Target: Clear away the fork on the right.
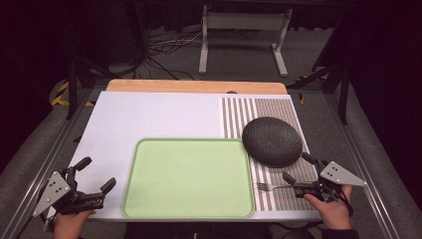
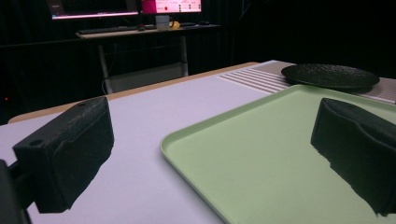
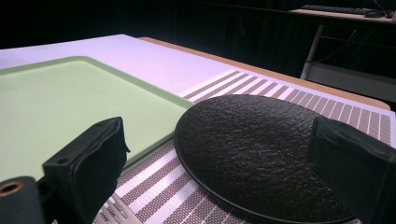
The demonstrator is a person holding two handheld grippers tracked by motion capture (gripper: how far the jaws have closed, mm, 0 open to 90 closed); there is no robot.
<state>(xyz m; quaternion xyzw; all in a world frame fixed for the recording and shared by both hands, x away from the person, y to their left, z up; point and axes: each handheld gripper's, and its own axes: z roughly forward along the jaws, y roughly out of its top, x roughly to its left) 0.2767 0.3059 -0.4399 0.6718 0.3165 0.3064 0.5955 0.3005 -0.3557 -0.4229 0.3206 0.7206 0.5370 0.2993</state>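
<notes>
A pale green tray point(image 1: 189, 144) lies on the white table near its front edge, with nothing on it. A dark textured plate point(image 1: 271, 141) rests on the striped mat point(image 1: 278, 107) to the tray's right. A silver fork point(image 1: 268, 187) lies on the mat in front of the plate. My left gripper point(image 1: 95, 174) stands open at the table's front left corner, its jaws wide beside the tray point(image 2: 280, 154). My right gripper point(image 1: 298, 168) is open at the front right, its jaws wide in front of the plate point(image 3: 261, 154), with the fork just left of its lower jaw.
The wooden table edge point(image 1: 196, 85) runs along the back. Beyond it stand a white frame point(image 1: 244, 30) and cables on the floor. Metal rails flank both sides of the table. A desk with monitors point(image 2: 126, 7) shows far off in the left gripper view.
</notes>
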